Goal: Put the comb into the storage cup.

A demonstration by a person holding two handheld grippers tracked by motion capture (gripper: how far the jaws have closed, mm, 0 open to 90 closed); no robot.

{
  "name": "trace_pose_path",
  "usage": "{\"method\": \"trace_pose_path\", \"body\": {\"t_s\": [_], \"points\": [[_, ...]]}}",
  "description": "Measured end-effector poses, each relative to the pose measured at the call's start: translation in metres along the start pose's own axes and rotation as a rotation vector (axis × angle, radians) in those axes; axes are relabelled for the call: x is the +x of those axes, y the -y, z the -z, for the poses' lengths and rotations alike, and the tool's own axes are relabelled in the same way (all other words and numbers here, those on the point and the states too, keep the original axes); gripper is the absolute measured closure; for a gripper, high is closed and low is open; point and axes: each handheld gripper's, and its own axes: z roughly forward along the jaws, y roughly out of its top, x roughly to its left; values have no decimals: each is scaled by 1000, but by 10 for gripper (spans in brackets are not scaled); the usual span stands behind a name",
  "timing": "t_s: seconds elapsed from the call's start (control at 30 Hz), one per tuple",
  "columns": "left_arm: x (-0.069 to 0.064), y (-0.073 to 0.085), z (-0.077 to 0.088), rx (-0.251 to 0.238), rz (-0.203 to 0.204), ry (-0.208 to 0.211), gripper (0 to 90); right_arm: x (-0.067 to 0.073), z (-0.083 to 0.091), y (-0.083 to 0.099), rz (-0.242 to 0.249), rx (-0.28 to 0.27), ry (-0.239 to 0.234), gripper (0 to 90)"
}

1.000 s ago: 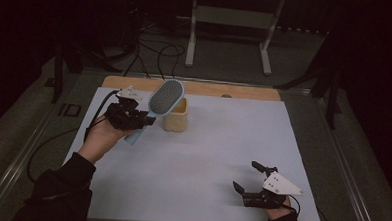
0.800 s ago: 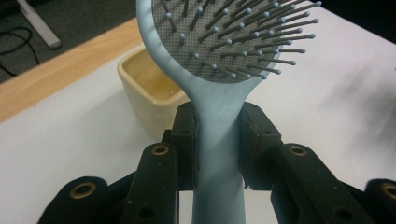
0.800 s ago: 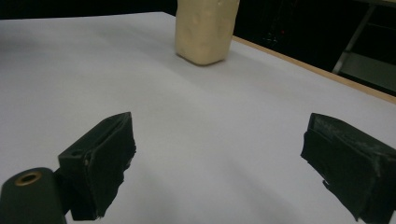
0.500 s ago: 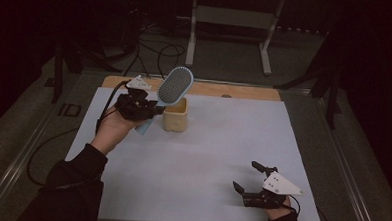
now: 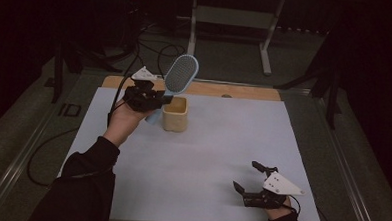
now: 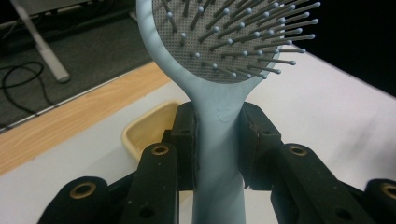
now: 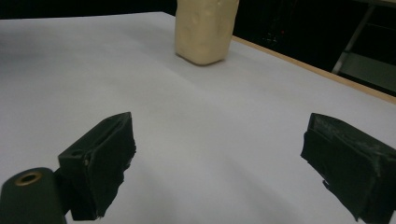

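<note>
My left gripper [image 5: 157,98] clenched on handle of blue hairbrush [image 5: 180,75], brush head raised, tilted above cream container [image 5: 176,114] at far side of white table [image 5: 207,156]. My right gripper [image 5: 246,179] released, jaws wide apart, low over near right corner of table.

Dim room; the white tabletop [image 5: 202,156] is the brightest area, evenly lit from above, surroundings nearly black. High view grainy and soft. Close to each gripper's camera the jaws blur; shadows under them are faint.
</note>
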Motion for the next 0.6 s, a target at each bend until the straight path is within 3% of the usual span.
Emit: {"method": "trace_pose_path", "body": {"t_s": [0.3, 0.6], "points": [[-1, -5, -11, -51, 1, -7, 704, -1, 0, 0, -4, -1, 0, 89], [5, -14, -21, -123, 27, 0, 704, -1, 0, 0, -2, -2, -3, 90]]}}
